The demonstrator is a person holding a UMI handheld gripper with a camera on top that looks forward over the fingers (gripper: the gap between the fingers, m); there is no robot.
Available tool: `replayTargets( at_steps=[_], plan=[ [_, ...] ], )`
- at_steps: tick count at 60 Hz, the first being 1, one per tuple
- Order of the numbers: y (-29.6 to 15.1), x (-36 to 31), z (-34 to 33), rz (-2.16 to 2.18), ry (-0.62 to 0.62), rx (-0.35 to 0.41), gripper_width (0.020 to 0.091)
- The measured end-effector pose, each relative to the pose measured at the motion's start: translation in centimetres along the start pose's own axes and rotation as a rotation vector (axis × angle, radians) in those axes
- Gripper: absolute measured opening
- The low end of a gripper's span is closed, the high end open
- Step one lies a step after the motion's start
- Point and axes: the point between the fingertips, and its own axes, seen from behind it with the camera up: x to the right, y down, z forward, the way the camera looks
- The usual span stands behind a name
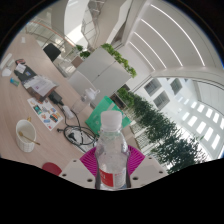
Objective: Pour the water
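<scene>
the water bottle (111,150) is clear plastic with a white screw cap on top, ribbed shoulders and a red label band low on its body; it stands upright between the two fingers, rising up the middle of the view. the gripper (110,172) is pinched on it, its magenta pads (90,163) pressing the lower body from either side. just behind the bottle the view tilts steeply, so the room looks slanted. to the left lies a pale table (30,120) with a white cup (25,133) on it, a tangle of dark cables (72,128) and some scattered papers and small items too small to tell apart. beyond the bottle stands a white box-like cabinet (100,68) with green plants (122,62) along its top. to the right a row of green potted plants (160,128) runs along bright windows (195,105), and ceiling panels stretch overhead.
</scene>
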Motion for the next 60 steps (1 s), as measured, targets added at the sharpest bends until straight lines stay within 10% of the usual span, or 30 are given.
replayTargets(
  at_steps=[21, 36, 60],
  plan=[
    [-3.1, -10.4, 0.8, -1.387, -0.021, 0.015, 0.0337],
    [-5.0, -11.2, 0.4, -1.558, -0.032, 0.021, 0.0340],
    [-6.4, -6.4, 0.3, 0.317, -0.192, 0.119, 0.0416]
  ],
)
